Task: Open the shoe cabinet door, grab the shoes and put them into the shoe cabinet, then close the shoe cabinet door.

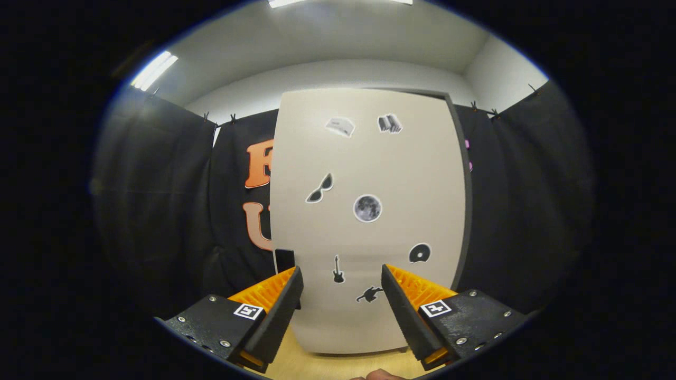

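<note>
A tall beige shoe cabinet door stands straight ahead, covered with several small stickers. It looks shut, or nearly so, with a dark grey cabinet edge showing along its right side. A small dark handle sits at the door's lower left edge, just above my left fingertip. My gripper is open, its fingers spread in front of the door's lower part with nothing between them. No shoes are in sight.
Black cloth walls hang left and right of the cabinet. A light wooden floor runs under the cabinet's bottom edge. A bit of a hand shows at the very bottom.
</note>
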A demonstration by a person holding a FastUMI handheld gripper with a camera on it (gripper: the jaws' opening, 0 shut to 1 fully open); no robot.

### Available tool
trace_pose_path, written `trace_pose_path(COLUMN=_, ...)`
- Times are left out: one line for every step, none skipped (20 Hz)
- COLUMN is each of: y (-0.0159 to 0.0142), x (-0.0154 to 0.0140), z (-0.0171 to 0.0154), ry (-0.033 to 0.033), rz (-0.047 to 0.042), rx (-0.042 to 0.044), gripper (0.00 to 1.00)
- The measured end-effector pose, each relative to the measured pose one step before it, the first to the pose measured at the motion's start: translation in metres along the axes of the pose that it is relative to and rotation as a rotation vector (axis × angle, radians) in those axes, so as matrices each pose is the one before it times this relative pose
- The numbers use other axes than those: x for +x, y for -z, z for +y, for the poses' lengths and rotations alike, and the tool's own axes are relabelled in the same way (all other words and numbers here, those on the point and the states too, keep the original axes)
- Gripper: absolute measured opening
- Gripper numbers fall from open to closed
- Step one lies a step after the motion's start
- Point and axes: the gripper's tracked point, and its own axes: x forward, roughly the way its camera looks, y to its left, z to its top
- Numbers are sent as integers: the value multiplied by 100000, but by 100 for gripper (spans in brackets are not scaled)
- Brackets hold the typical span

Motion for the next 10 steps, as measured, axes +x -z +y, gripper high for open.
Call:
trace_pose_path(y=-1064, x=-1286, z=-936, ry=2218, rz=-1838, rx=-1212, gripper=93)
trace_pose_path(y=-918, x=-1267, z=-800, ry=1645, rz=-1586, rx=-917, gripper=93)
trace_pose_path(y=-840, x=-1344, z=-835, ry=1587, rz=-1134, rx=-407, gripper=93)
trace_pose_path(y=-601, x=-1119, z=-926, ry=1533, rz=-574, rx=-465, gripper=93)
trace_pose_path(y=-599, x=-1003, z=-932, ry=1529, rz=-840, rx=-540, gripper=93)
trace_pose_path(y=-529, x=-1068, z=-935, ry=1601, rz=-724, rx=-588, gripper=93)
trace_pose_path(y=-395, x=-905, z=-819, ry=1546, rz=-630, rx=-424, gripper=93)
trace_pose_path(y=-417, x=-927, z=-654, ry=1007, rz=-856, rx=-444, gripper=93)
trace_pose_path(y=-348, x=-936, z=-496, ry=464, rz=-760, rx=-424, gripper=93)
trace_pose_path(y=-372, x=-847, z=-430, ry=132, rz=-990, rx=-457, gripper=93)
